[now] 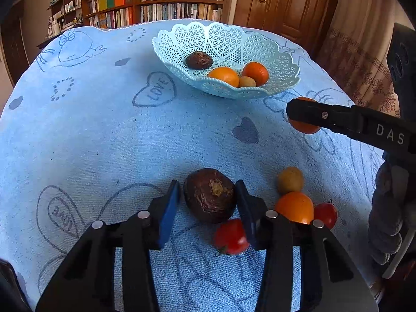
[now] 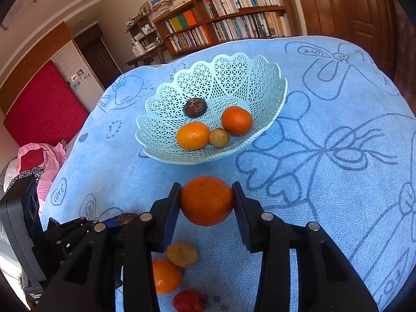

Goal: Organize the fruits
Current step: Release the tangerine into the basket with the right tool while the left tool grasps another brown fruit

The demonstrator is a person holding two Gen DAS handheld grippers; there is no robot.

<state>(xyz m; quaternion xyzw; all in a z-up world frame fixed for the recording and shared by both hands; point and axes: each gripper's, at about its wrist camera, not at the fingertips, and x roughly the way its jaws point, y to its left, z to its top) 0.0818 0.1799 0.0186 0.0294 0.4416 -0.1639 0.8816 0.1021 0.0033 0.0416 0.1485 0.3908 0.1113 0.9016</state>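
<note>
My left gripper (image 1: 208,197) is low over the blue cloth, shut on a dark brown wrinkled fruit (image 1: 209,195), its blue pads against both sides. My right gripper (image 2: 206,200) is shut on an orange (image 2: 206,200) and holds it above the cloth, just in front of the pale blue lattice basket (image 2: 234,78). From the left wrist view that orange (image 1: 304,127) hangs to the right of the basket (image 1: 197,36). Inside the basket lie a dark fruit (image 2: 195,108), two oranges (image 2: 236,121) and a small tan fruit (image 2: 219,137).
Loose on the cloth by my left gripper lie a tan fruit (image 1: 290,180), an orange (image 1: 295,206) and two red tomatoes (image 1: 230,236). A gloved hand (image 1: 387,208) grips the right tool. A bookcase (image 1: 156,2) and a wooden door (image 1: 286,0) stand beyond the table.
</note>
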